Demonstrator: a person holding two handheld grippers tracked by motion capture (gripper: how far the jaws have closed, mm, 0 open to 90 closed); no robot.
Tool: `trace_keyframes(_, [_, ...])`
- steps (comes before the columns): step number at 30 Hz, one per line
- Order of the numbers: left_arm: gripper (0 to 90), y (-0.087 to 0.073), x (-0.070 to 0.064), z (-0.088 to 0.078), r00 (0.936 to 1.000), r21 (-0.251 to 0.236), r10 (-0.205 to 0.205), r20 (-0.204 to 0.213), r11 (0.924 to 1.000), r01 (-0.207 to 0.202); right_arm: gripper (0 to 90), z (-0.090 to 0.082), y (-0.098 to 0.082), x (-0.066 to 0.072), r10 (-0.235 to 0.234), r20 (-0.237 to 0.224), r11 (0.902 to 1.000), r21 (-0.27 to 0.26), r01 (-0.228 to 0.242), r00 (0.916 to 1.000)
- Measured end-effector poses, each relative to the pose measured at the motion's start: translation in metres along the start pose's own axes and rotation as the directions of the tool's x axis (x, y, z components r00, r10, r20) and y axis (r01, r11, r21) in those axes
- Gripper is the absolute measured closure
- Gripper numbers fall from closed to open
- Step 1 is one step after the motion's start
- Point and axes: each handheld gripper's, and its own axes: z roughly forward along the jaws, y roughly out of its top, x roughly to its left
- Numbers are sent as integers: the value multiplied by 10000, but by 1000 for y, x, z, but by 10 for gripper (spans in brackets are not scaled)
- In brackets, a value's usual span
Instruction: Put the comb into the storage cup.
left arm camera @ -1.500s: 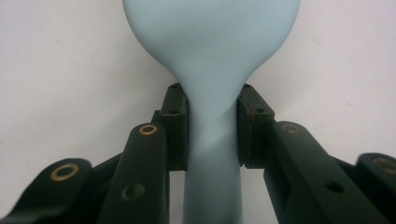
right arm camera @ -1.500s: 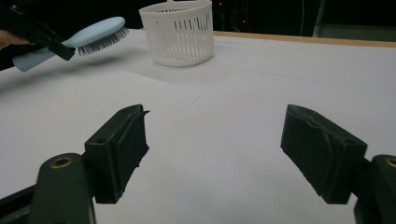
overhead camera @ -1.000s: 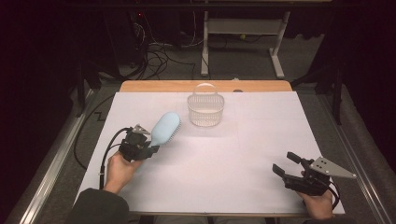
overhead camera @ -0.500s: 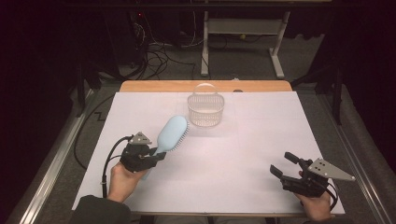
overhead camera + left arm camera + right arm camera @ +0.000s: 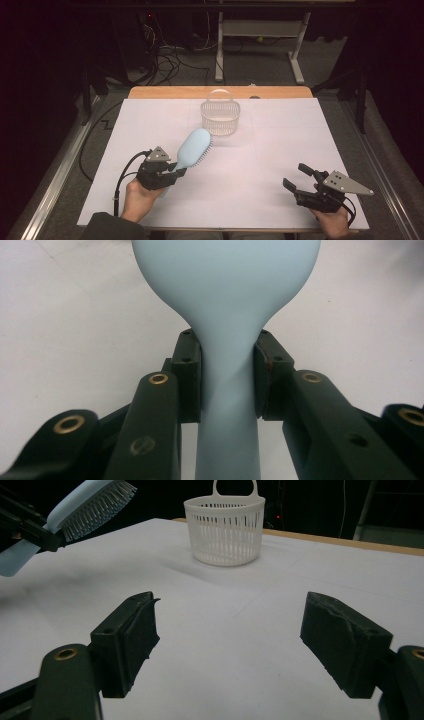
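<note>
A pale blue hairbrush (image 5: 194,145) is held above the white table cover, head tilted up toward the basket, bristles facing right. My left gripper (image 5: 172,172) is shut on its handle at the near left; in the left gripper view both pads (image 5: 190,375) press on the narrow neck of the brush (image 5: 227,285). A white slatted basket (image 5: 220,117) with a loop handle stands upright at the far middle. My right gripper (image 5: 295,176) rests at the near right, open, with nothing between its jaws. The right gripper view shows the brush (image 5: 95,505) at upper left and the basket (image 5: 225,530) ahead.
White paper (image 5: 280,145) covers the table, with a wooden edge (image 5: 165,92) along the far side. A metal rail (image 5: 55,185) runs along the left edge. Cables and a desk frame (image 5: 260,30) lie on the dark floor beyond.
My left gripper has carried the brush to the right and a little toward the near edge. The right gripper has stayed put.
</note>
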Motion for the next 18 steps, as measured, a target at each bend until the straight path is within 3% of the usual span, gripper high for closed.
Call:
trace_keyframes(10, [673,1,-10,6,9995,-89,85,308,9999,-82,227,12,2,12,-27,-309,10000,-9,27,9995])
trace_keyframes(18, [673,3,-20,11,9981,-83,207,586,9998,-202,224,25,3,25,-5,-825,9999,151,18,9966])
